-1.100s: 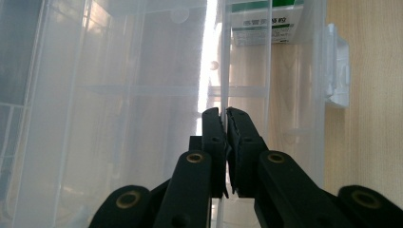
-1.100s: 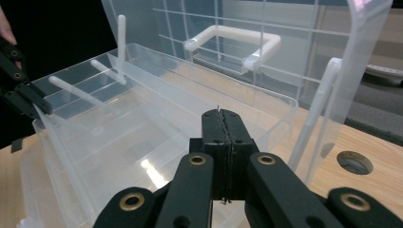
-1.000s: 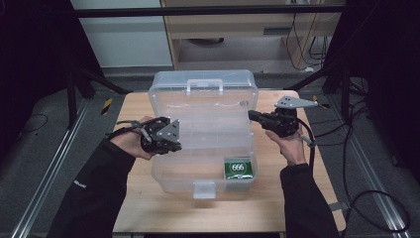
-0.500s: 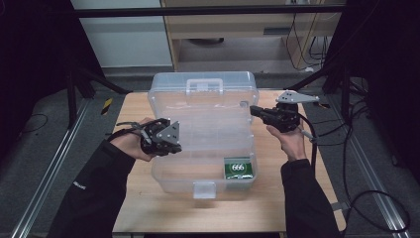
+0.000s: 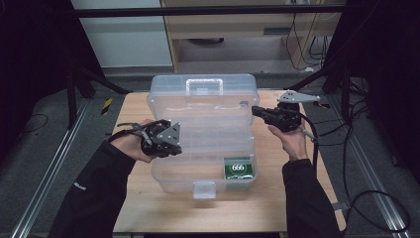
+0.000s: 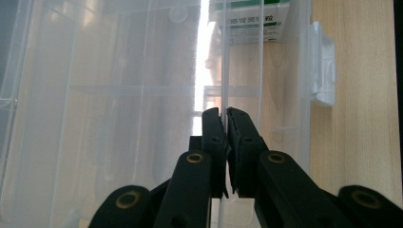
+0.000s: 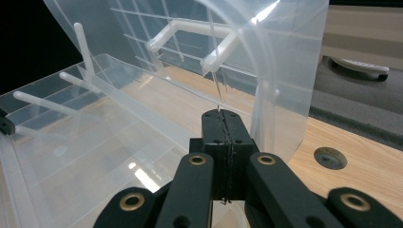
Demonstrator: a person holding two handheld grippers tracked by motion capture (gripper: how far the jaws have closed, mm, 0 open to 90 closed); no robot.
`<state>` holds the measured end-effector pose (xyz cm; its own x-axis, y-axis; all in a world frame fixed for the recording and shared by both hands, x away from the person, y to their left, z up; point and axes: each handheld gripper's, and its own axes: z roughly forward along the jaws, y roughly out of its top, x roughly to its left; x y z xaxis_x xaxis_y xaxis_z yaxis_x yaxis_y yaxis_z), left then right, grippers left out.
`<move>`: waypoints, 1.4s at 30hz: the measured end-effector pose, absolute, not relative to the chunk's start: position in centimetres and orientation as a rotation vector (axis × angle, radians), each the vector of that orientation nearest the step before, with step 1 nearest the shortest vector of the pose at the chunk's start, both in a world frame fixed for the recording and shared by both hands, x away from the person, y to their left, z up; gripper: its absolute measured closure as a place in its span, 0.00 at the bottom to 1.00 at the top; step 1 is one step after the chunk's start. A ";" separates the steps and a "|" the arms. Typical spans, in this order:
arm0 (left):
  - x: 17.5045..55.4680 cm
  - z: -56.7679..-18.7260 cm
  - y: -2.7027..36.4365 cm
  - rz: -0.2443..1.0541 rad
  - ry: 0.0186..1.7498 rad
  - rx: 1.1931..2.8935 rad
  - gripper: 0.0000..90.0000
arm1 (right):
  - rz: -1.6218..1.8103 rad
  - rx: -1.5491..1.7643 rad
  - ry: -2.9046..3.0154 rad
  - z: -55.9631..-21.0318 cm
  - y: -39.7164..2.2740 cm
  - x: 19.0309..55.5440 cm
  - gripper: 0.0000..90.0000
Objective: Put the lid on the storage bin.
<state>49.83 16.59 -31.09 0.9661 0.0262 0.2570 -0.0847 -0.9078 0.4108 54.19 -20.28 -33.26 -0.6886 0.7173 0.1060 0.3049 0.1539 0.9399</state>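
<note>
Box point(image 5: 203, 144) of clear plastic sits mid-table point(image 5: 148, 208), lid raised, a green pack point(image 5: 238, 168) in its front compartment. We see the left gripper point(image 6: 223, 118) pinching a thin clear inner wall, the right gripper point(image 7: 223, 116) pinching the lid's edge. We judge we're mid-closing; next, both grippers must swing the lid down together
</note>
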 end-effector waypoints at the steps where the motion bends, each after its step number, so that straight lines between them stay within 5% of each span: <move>1: 49.8 -31.1 16.6 0.359 -0.042 2.686 0.96 | 1.548 0.977 2.072 -33.3 -20.3 54.2 1.00; 42: 49.1 -32.0 16.3 0.323 -0.045 2.683 0.89 | 1.580 0.961 2.141 -34.8 -20.6 51.9 1.00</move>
<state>49.11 16.27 -31.95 0.9722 0.0193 0.2334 -0.0825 -0.9046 0.4183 51.90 -20.62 -34.77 -0.7263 0.6735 0.1378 0.3304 0.1662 0.9291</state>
